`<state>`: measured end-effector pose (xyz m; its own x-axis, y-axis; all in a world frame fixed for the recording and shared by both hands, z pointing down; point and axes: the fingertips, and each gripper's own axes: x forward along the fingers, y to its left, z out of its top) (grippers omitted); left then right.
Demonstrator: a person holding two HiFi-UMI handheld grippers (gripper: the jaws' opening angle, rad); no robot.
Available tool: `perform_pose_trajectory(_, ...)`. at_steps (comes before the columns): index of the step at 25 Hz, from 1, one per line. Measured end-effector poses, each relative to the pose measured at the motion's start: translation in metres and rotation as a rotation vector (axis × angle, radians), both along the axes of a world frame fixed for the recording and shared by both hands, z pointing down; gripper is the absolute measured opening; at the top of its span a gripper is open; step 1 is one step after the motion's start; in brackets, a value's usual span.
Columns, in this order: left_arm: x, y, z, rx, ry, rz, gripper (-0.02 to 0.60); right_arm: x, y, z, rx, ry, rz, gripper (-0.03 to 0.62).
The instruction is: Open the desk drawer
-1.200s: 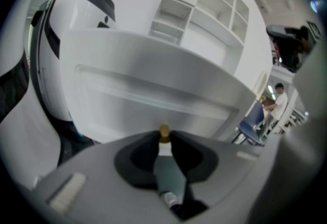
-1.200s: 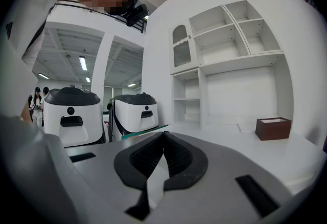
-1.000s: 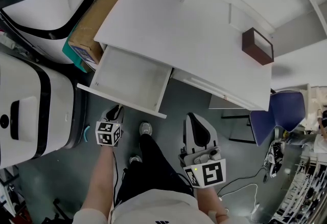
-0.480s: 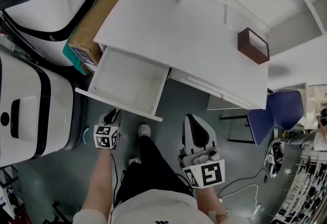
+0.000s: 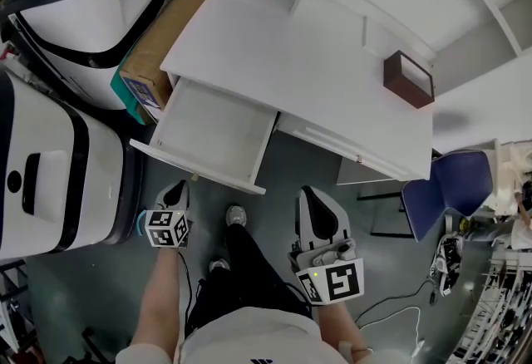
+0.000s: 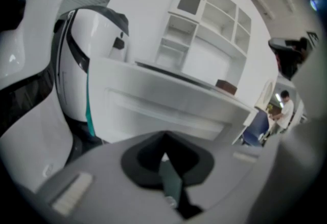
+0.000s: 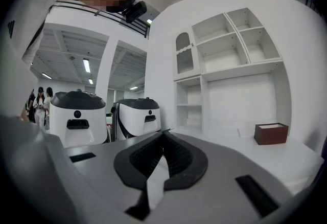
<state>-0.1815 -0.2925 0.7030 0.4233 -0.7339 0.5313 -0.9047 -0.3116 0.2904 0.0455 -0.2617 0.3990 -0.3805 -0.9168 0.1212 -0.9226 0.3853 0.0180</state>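
Observation:
The white desk [image 5: 316, 80] has its left drawer [image 5: 212, 134] pulled out, open and empty. My left gripper [image 5: 176, 189] hangs just in front of the drawer's front edge, apart from it, with its jaws shut on nothing. In the left gripper view the drawer's front panel [image 6: 168, 110] fills the middle beyond the left gripper [image 6: 164, 138]. My right gripper [image 5: 310, 193] is held below the desk's middle, off the desk. In the right gripper view the right gripper [image 7: 163, 134] has its tips together with nothing held.
A small brown box [image 5: 408, 80] stands on the desk's right part. Big white machines [image 5: 58, 163] crowd the left, with a cardboard box [image 5: 162, 30] wedged beside the desk. A blue chair [image 5: 445, 188] and floor cables [image 5: 399, 304] lie at the right. The person's legs [image 5: 241, 271] are between the grippers.
My left gripper has drawn back from the drawer's front edge toward the person. The right gripper has hardly moved.

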Motion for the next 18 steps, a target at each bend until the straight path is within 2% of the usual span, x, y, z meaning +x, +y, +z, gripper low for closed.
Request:
perform_pose_trajectory(4,-0.004,0.004,-0.030,0.065,-0.020,0.016,0.005,-0.009,0.006,-0.008,0.019,-0.008,-0.019,0.002)
perform_pose_trajectory(12,-0.013,0.029,-0.092,0.179,-0.013,-0.004,0.005,-0.024,0.027,-0.018,0.042,0.003,-0.055,0.002)
perform_pose_trajectory(18,-0.013,0.048,-0.143,0.267,0.022,-0.010,0.005,-0.030,0.044,-0.029,0.060,0.005,-0.066,0.002)
